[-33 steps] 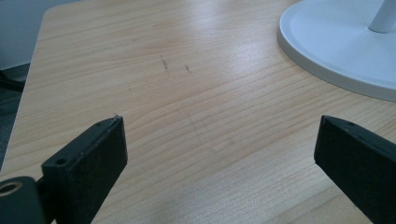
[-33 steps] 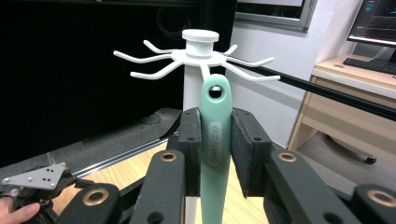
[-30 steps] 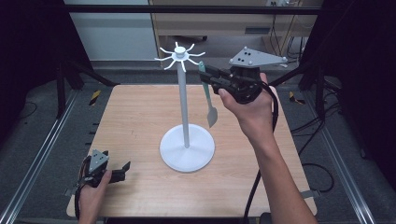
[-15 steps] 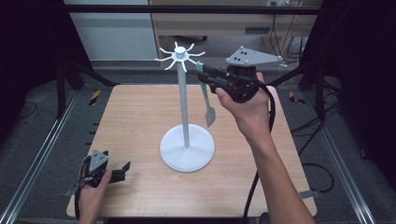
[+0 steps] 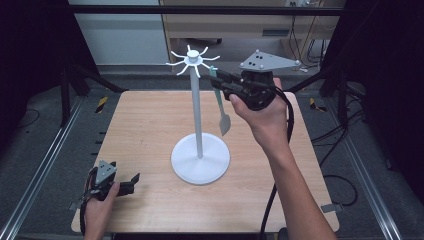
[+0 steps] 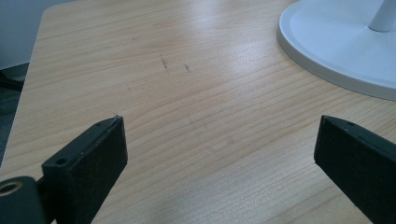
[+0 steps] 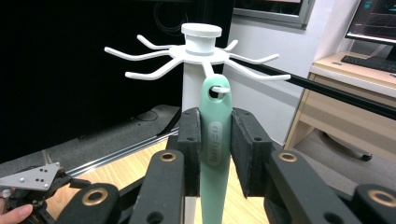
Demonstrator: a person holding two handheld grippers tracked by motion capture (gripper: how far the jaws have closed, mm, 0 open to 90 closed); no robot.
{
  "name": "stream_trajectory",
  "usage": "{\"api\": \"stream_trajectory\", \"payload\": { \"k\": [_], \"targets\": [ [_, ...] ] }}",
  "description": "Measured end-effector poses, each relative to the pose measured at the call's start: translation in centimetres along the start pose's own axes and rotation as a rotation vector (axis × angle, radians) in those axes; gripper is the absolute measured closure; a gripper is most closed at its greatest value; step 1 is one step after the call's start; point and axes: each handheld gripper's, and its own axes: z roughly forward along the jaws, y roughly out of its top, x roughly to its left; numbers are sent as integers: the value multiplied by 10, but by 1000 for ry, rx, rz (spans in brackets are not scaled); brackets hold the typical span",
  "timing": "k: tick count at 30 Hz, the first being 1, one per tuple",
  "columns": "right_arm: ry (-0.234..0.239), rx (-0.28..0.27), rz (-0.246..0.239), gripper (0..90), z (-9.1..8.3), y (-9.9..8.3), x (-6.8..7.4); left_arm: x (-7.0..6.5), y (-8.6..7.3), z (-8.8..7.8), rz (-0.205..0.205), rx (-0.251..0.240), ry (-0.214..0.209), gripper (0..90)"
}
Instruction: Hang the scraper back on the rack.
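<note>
At stand top, far right | right gripper [image 7: 215,154] clamps green spatula [image 7: 215,158], hole over hook [image 7: 219,88] of white rack [image 5: 199,100] | step: hanging | next: release, withdraw | left gripper [image 6: 219,154] wide open, empty, near left.

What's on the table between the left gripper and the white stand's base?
Nothing: in the left gripper view, only bare wooden table lies between the open left gripper and the stand's base.
</note>
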Motion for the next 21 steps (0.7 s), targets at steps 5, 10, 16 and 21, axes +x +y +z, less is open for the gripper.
{"api": "stream_trajectory", "payload": {
  "k": [5, 10, 16, 21],
  "targets": [
    [-1, -1, 1, 742, 0, 0, 0, 0, 0, 0, -3, 0, 0, 21],
    [-1, 1, 2, 741, 0, 0, 1, 0, 0, 0, 0, 0, 0, 21],
    [0, 1, 2, 739, 0, 0, 1, 0, 0, 0, -2, 0, -3, 21],
    [4, 1, 3, 722, 0, 0, 1, 0, 0, 0, -3, 3, -2, 21]
  ]
}}
